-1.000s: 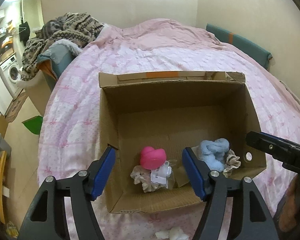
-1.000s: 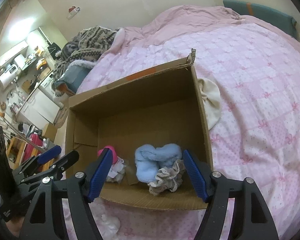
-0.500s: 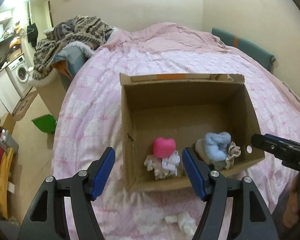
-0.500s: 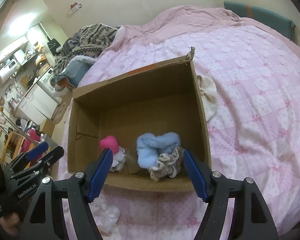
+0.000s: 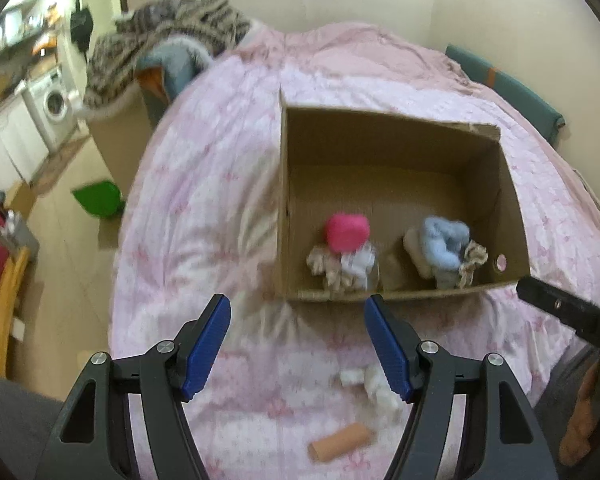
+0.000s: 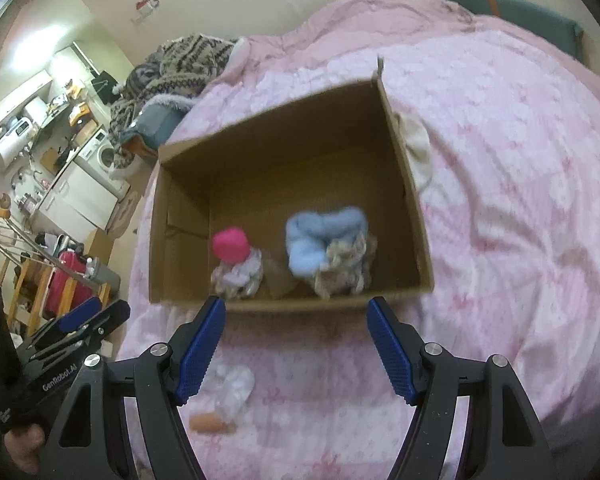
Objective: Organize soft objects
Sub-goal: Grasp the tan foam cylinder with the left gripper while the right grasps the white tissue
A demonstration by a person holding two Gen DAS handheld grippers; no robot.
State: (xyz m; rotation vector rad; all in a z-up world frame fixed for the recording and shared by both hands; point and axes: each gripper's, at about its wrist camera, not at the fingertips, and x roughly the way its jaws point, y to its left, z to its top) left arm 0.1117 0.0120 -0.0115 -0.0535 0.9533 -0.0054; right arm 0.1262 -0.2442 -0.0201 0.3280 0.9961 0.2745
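Setting: cardboard box (image 5: 404, 216) open on a pink quilted bedspread (image 5: 204, 208), photographed from both wrist cameras, slightly blurred.

Left gripper (image 5: 298, 346): jaws spread wide, nothing held, hovering over the bedspread short of the box's near wall.

Right gripper (image 6: 296, 350): likewise wide open and empty, just in front of the box's near edge.

In the box: pink plush piece (image 5: 347, 232) on a pale frilly scrunchie (image 5: 332, 268) to the left; light blue fuzzy bundle (image 5: 444, 244) with a beige frilly scrunchie (image 5: 471, 264) to the right, all against the near wall.

Outside the box: white crumpled fabric piece (image 5: 370, 380) and a tan rolled item (image 5: 340, 446) lying near each other on the bedspread, close to the cameras; cream cloth (image 6: 416, 148) tucked beside the box's right wall.

Change: pulled back from the box over the last second, box smaller and farther in both views; loose white piece now fully in sight, tan roll newly revealed.

Meaning for the task: four items apparently stowed; retreat judged a turn toward the leftovers, white piece or roll the likely next pick-up.
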